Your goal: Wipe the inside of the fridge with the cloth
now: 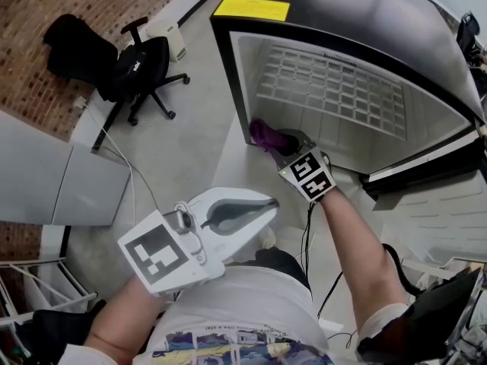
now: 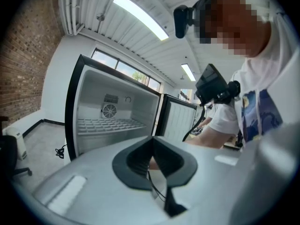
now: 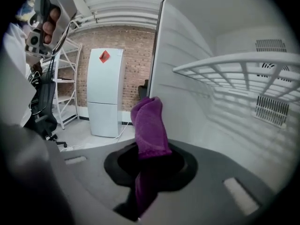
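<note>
Your right gripper (image 3: 151, 163) squeezes the cloth (image 3: 149, 123), which pokes out in front by the fridge (image 3: 187, 78) wall; your left gripper (image 2: 151, 159) is closed on nothing.

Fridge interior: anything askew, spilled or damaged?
Nothing stands out. The wire shelf sits level, the white walls show no spill or crack, and the right gripper holds the purple cloth at the opening's edge.

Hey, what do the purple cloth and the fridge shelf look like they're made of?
The purple cloth looks like soft microfibre or terry fabric: it has a fuzzy matte nap and folds limply. The fridge shelf is a white wire grid, probably coated metal, with thin smooth bars and a slight sheen.
</note>
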`<state>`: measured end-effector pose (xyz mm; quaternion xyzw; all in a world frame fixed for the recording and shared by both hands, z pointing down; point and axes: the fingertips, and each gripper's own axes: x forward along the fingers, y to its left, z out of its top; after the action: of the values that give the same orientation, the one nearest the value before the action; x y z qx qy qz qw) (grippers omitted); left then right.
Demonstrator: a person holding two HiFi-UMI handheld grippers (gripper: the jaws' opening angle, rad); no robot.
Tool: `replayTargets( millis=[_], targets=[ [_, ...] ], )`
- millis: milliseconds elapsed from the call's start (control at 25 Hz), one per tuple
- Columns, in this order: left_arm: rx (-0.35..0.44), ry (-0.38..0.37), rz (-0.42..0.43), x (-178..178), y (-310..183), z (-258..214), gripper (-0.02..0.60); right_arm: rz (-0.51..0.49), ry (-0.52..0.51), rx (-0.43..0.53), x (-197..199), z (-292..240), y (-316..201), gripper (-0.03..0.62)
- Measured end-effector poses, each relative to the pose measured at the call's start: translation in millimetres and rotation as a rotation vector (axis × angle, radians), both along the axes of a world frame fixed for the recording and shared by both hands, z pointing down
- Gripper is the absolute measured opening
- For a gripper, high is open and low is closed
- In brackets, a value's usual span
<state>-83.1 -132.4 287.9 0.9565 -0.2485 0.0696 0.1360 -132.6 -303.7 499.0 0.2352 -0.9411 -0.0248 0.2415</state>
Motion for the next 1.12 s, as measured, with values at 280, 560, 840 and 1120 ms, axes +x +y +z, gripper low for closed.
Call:
replayTargets(
  millis=[280, 560, 840, 1120],
  targets=[
    [0.002, 0.002, -0.033, -1.2, -8.0, 3.7, 0.006, 0.046, 0.028, 0.029, 2.7, 6.0, -32.7, 0.054],
    [0.012, 0.002, -0.046, 1.3, -14.3, 8.6, 0.006, 0.121, 0.04, 0.052, 8.3, 8.4, -62.7, 0.054],
    [0.018, 0.002, -0.031, 4.9, -15.7, 16.2, 0.006, 0.224, 0.022, 0.063, 16.2, 7.0, -88.2, 0.054],
    [0.011, -0.008, -0.011, 4.4, -11.6, 25.9, 0.006, 0.343, -0.01, 0.08, 26.8, 7.1, -112.8, 0.054]
  ],
)
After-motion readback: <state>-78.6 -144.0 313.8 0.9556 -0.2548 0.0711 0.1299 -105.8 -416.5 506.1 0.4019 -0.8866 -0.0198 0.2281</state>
